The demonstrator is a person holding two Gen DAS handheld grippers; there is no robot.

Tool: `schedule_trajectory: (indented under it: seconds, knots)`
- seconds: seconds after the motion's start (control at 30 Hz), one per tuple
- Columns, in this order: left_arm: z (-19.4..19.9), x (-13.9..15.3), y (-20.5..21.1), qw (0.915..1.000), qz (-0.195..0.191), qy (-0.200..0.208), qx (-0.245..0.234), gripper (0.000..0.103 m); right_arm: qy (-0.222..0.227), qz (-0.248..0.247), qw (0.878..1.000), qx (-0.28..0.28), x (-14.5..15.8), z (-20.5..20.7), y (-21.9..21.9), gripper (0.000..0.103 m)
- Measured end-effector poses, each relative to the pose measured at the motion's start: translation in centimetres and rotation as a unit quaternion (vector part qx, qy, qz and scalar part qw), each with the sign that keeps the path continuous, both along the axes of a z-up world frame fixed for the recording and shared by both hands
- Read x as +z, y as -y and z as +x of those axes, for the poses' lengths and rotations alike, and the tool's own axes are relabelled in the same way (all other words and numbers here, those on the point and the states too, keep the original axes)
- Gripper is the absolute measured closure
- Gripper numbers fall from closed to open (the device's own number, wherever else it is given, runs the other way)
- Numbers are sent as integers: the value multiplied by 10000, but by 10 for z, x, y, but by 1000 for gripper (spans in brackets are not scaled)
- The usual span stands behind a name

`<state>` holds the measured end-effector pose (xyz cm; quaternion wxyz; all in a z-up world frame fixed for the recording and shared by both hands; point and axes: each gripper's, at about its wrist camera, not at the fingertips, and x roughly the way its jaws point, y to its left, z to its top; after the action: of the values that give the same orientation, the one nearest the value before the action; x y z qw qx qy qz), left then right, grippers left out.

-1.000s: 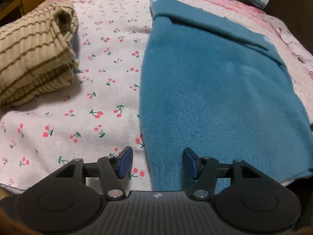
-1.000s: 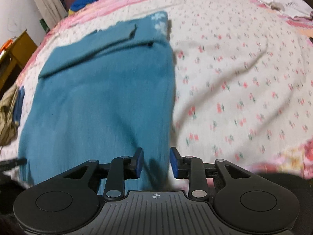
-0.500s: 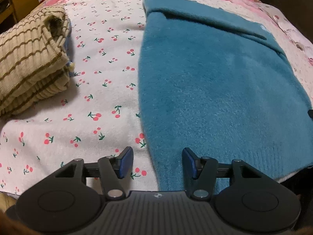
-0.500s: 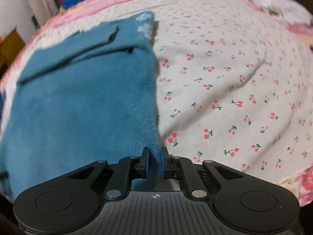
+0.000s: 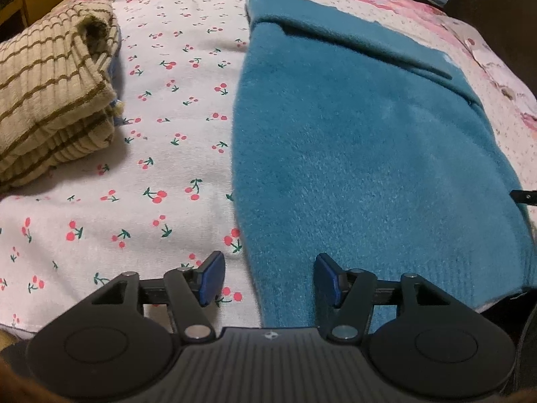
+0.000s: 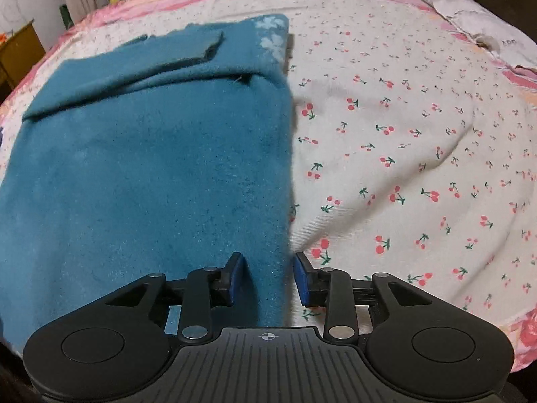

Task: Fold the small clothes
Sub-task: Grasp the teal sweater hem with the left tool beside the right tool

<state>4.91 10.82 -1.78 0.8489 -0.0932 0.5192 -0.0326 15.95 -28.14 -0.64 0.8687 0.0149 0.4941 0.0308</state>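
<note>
1. The teal sweater (image 5: 362, 168) lies flat on the cherry-print sheet (image 5: 134, 208), its sleeves folded across its far end.
2. The left gripper (image 5: 268, 278) has its jaws wide apart, straddling the sweater's near left edge.
3. The right gripper (image 6: 268, 278) has its jaws apart, straddling the sweater's near right edge (image 6: 278, 268).
4. A folded striped knit (image 5: 50, 97) sits left of the sweater, well apart.

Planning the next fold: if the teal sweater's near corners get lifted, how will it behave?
The teal sweater looks thick and fuzzy, so it will probably droop between the left gripper and right gripper rather than hold flat. Its nap likely grips the cherry-print sheet, dragging somewhat.
</note>
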Motion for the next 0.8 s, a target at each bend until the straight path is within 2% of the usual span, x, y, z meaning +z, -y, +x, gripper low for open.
schedule_trajectory:
  seconds: [0.13,0.23,0.4,0.63,0.73,0.8]
  knots:
    - [0,2,-1,9997,-255,-3,-59,43,8,243,9995,191,17,-22,3,70]
    - [4,0,1,9994,-347,-36,-72,43,-207,378,9988,250,18,-40,5,70]
    - [6,-4,4,9990,-405,-76,-182,31,-719,689,9949,185,2,-56,7,69]
    - [6,-5,1,9985,-535,-28,-141,30,-884,911,9918,172,-8,-51,3,67]
    - [5,-5,-3,9982,-599,0,-72,37,-856,974,9914,198,-8,-51,4,67]
    - [4,-4,-6,9981,-612,17,20,49,-878,1088,9901,122,-10,-49,8,67]
